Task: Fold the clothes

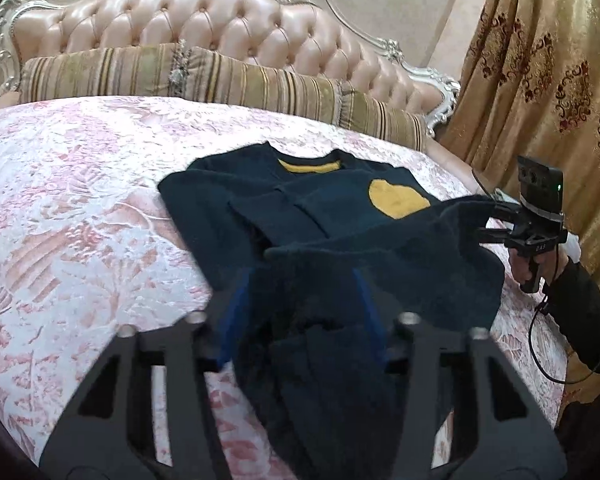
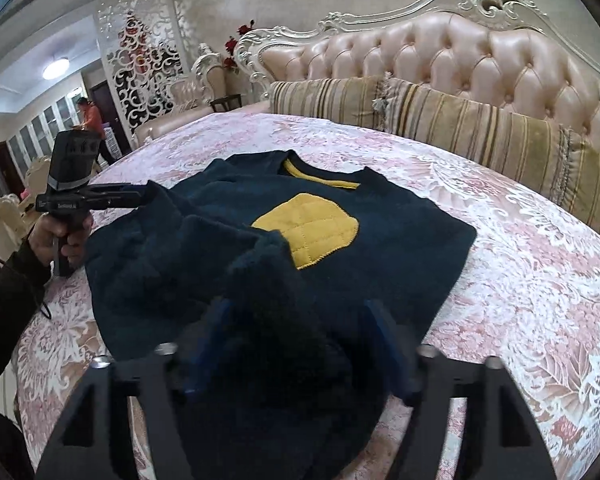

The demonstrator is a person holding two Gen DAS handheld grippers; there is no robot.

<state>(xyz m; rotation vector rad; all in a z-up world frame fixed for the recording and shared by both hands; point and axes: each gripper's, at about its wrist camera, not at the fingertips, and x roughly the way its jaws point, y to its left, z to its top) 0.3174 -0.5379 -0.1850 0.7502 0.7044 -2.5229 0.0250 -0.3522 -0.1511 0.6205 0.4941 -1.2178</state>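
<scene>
Navy fleece sweater (image 2: pixel 380 216), yellow chest patch (image 2: pixel 312 228), lies mid-frame on pink bedspread (image 2: pixel 520 280). Left tool (image 1: pixel 300 300) and right tool (image 2: pixel 296 344) each clamp lifted hem, fabric bunched between fingers. Judged mid-fold: next, carry hem toward collar (image 2: pixel 320 178), keeping edge level.

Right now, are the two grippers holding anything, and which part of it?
Both hold the dark blue sweater. The left gripper and the right gripper each pinch a corner of its bottom hem, lifted off the bedspread.
</scene>
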